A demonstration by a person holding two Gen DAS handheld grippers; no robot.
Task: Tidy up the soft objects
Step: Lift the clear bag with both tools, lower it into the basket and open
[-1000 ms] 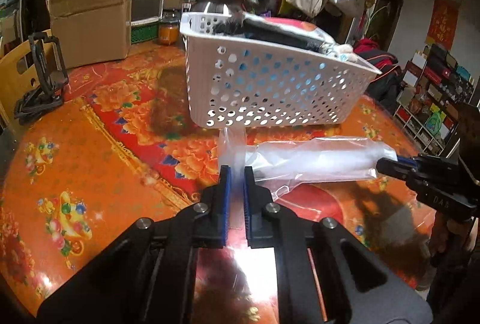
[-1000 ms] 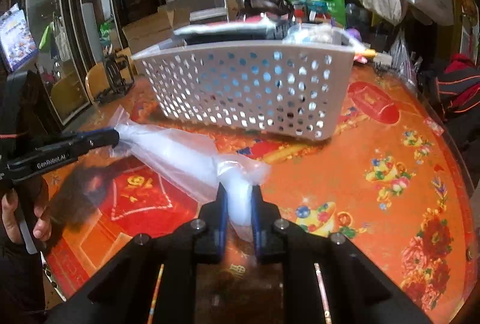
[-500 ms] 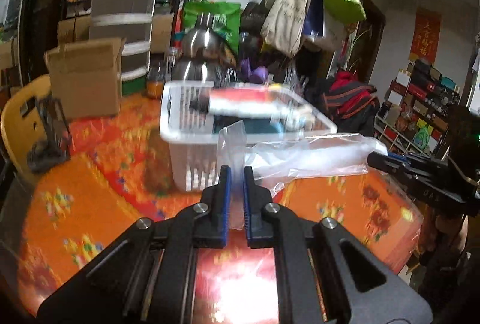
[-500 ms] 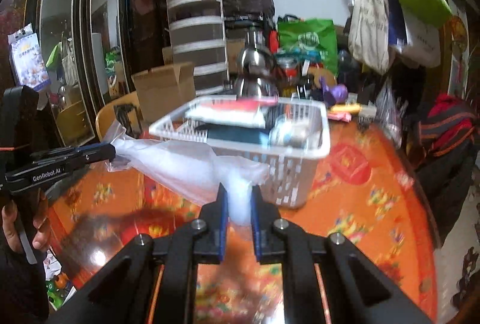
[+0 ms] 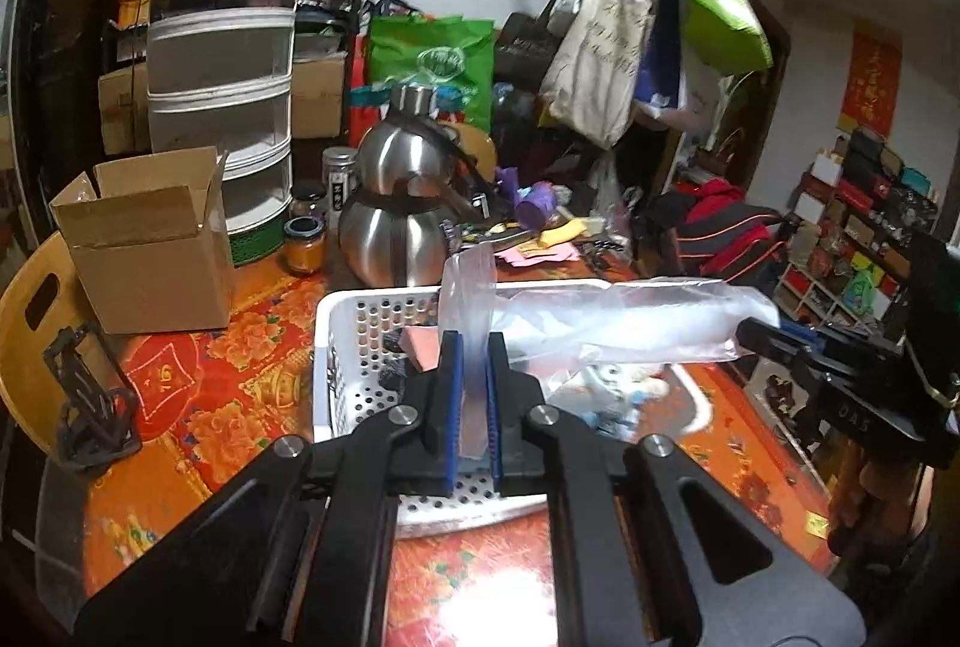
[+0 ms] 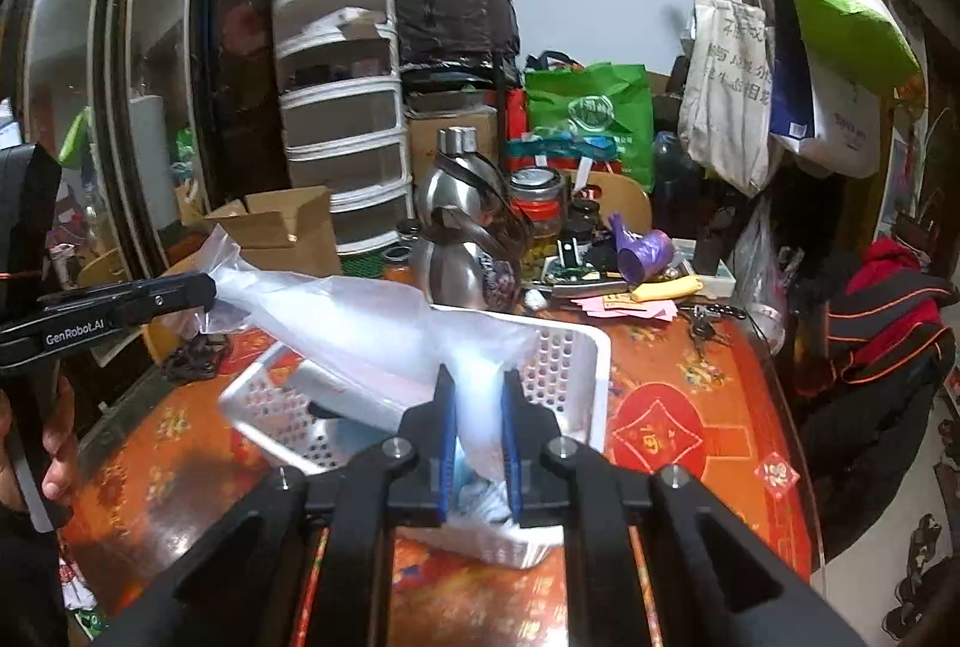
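A clear plastic bag (image 5: 612, 323) hangs stretched in the air above a white basket (image 5: 360, 323), across the middle of the left wrist frame and from centre to left in the right wrist frame. The left tool (image 5: 474, 395) is pressed together on one end of the bag, a strip of film standing up between its blue pads. The right tool (image 6: 477, 431) pinches the other, bunched end, its pads held slightly apart by the thick wad of plastic. In each view the other tool shows at the frame's edge (left in the right wrist view, right in the left wrist view), gripping the far end of the bag.

The basket sits on a table (image 5: 198, 395) covered in red and orange floral cloth, and holds a pink item and other blurred things. Behind it stand steel kettles (image 5: 390, 221), one atop the other, with jars beside them. A cardboard box (image 5: 150, 251) is at the left of the left wrist frame, white stacked drawers (image 5: 222, 65) behind it. Tote bags (image 6: 732, 95) hang from a rack at upper right. A hand (image 6: 57, 443) shows at the lower left of the right wrist frame.
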